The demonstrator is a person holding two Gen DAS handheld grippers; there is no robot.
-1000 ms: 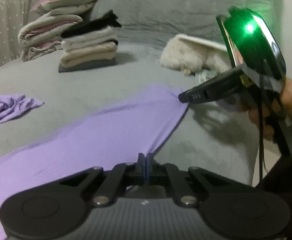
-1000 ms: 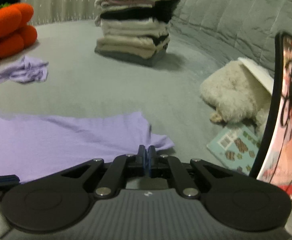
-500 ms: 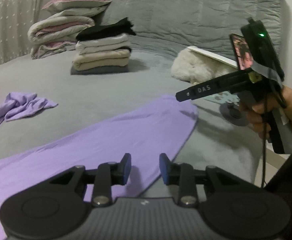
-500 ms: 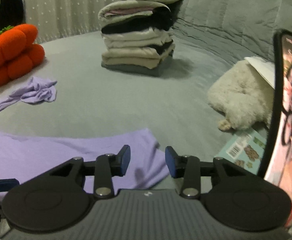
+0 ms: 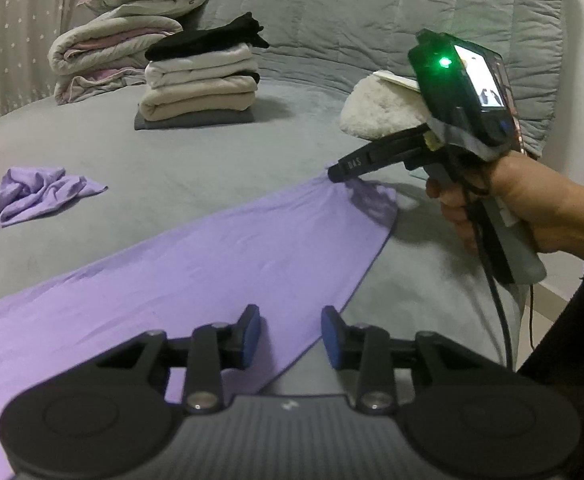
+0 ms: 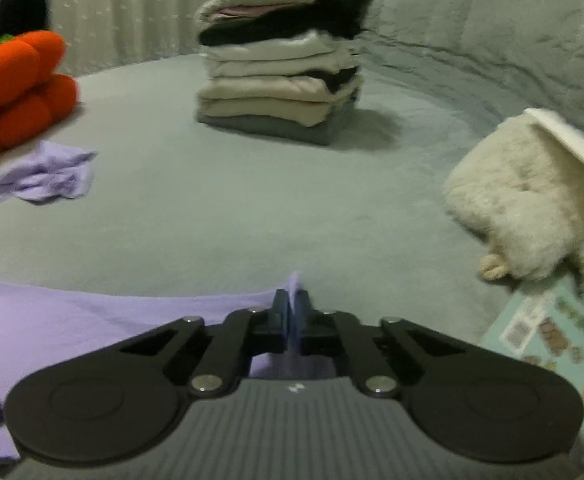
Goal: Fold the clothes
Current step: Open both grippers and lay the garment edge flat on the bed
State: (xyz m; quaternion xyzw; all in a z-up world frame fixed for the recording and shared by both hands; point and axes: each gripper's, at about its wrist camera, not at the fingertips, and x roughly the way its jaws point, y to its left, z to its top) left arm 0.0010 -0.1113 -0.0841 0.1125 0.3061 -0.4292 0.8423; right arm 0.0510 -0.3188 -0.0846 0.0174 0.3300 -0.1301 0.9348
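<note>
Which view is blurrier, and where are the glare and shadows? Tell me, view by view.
Left wrist view: mostly sharp; a green light flares on the other device, and the right tongs cast a dark shadow on the lilac garment. Right wrist view: motion-smeared, worst on the folded stack and plush toy; edges bend from fisheye distortion.

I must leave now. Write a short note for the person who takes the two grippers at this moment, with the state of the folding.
Right gripper: shut on the far corner of the purple garment.
Left gripper: jaws opening over the near edge of that garment, pads not pressing it.
Garment lies flat across the grey bed. Folded stack stands farther back; a crumpled purple piece lies to its left.
Done: one corner gripped.
Left: grip the near edge, fold, probably stack.
</note>
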